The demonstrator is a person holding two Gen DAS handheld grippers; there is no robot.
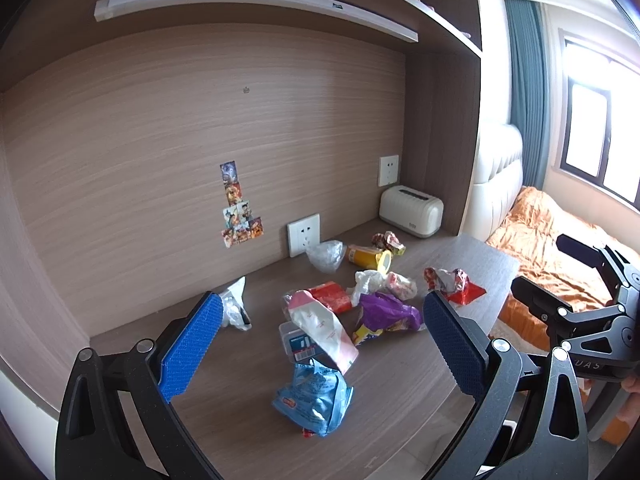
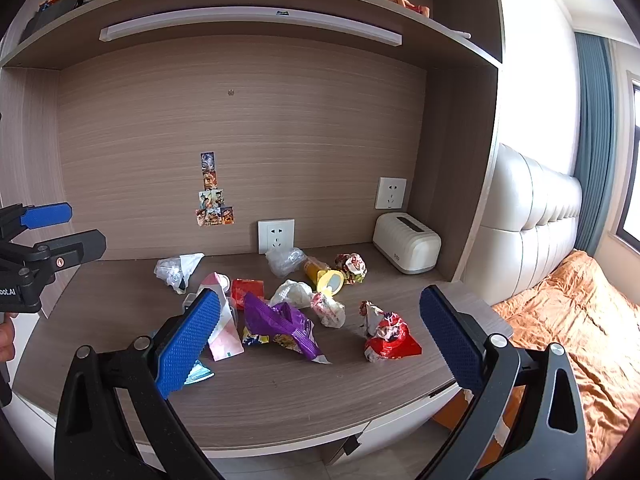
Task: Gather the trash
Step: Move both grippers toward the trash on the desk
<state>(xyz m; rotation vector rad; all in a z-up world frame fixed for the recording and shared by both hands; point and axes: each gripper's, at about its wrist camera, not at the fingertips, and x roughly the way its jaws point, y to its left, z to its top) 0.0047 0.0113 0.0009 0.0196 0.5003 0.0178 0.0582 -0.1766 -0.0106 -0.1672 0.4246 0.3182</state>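
Trash lies scattered on the wooden desk (image 2: 280,392): a purple snack bag (image 2: 280,322), a red wrapper (image 2: 386,338), a pink-and-white pouch (image 1: 324,326), a light blue bag (image 1: 314,398), a yellow tube (image 2: 326,276), crumpled white paper (image 2: 294,292) and clear plastic (image 2: 176,270). My left gripper (image 1: 320,328) is open and empty, above the desk's near side over the blue bag. My right gripper (image 2: 320,330) is open and empty, held back from the desk's front edge. Each gripper shows at the edge of the other's view.
A cream box-shaped appliance (image 2: 406,246) stands at the desk's back right corner. Wall sockets (image 2: 276,236) and stickers (image 2: 212,200) are on the back panel. A shelf with a light bar (image 2: 248,20) hangs overhead. A bed with an orange cover (image 2: 568,320) lies to the right.
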